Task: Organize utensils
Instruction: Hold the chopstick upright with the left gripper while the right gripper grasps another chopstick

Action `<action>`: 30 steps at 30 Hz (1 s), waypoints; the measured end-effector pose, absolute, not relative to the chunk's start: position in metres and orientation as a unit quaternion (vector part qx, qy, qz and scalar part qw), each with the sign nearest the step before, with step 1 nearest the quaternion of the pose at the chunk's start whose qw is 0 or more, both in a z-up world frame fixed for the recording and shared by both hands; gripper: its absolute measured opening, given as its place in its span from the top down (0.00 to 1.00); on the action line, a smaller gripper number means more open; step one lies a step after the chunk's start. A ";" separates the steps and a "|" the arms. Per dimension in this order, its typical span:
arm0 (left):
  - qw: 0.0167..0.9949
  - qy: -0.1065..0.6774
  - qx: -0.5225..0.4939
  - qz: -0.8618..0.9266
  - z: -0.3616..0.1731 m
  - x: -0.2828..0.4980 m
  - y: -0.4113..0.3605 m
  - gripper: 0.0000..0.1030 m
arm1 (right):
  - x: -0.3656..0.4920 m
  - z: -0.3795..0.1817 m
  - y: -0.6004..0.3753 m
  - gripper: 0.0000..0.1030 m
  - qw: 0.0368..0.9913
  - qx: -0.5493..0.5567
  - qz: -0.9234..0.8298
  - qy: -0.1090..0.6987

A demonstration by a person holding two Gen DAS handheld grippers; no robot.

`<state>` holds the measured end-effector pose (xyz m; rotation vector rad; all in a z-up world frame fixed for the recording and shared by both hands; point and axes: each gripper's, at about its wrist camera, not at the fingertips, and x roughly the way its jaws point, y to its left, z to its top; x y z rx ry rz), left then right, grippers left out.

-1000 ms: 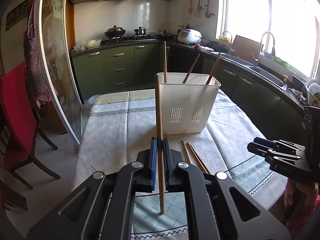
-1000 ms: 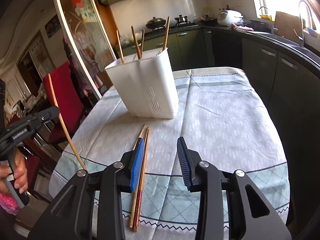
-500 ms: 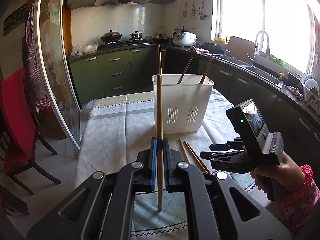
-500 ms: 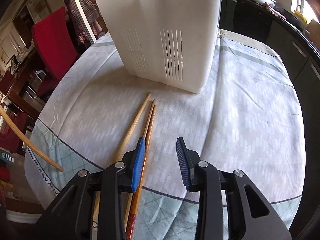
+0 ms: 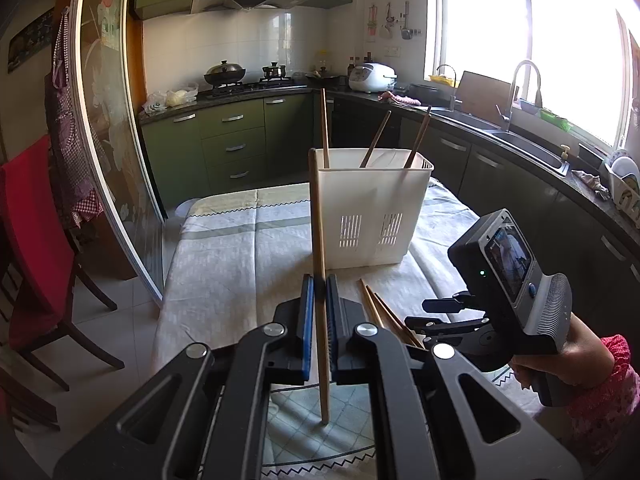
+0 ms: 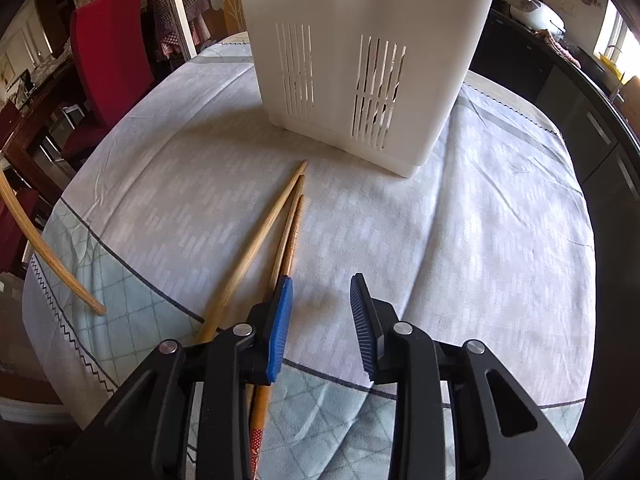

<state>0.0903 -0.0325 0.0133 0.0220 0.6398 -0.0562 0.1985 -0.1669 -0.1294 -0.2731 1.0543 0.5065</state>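
Note:
My left gripper [image 5: 318, 284] is shut on a wooden chopstick [image 5: 317, 220] that stands almost upright over the table's near end. Behind it a white slotted utensil holder [image 5: 372, 216] holds three chopsticks. In the right wrist view the holder [image 6: 360, 60] looms close ahead, and three chopsticks [image 6: 260, 240] lie on the cloth in front of it. My right gripper [image 6: 322, 284] hovers low over the cloth just right of them, its jaws closing with nothing between them. The left blue pad overlaps the darkest chopstick [image 6: 294, 232]. The held chopstick's end [image 6: 48, 256] shows at far left.
The table wears a grey-white cloth [image 6: 480, 220] with a teal checked border. A red chair [image 5: 36, 248] stands left of the table beside a glass sliding door. Dark kitchen counters with a sink [image 5: 520, 140] run along the right.
My right gripper dropped and tipped down toward the loose chopsticks, drawing close to the holder, and its jaws narrowed slightly. The left gripper and its chopstick stayed put.

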 end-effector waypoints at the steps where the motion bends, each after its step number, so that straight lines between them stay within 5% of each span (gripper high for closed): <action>1: 0.949 0.314 0.010 -0.027 0.013 0.090 -0.032 0.94 | 0.198 -0.128 -0.168 0.71 0.827 -0.126 0.239 0.492; 30: 0.949 0.314 0.017 -0.022 0.013 0.093 -0.027 0.94 | 0.214 -0.145 -0.127 0.78 0.803 -0.146 0.252 0.520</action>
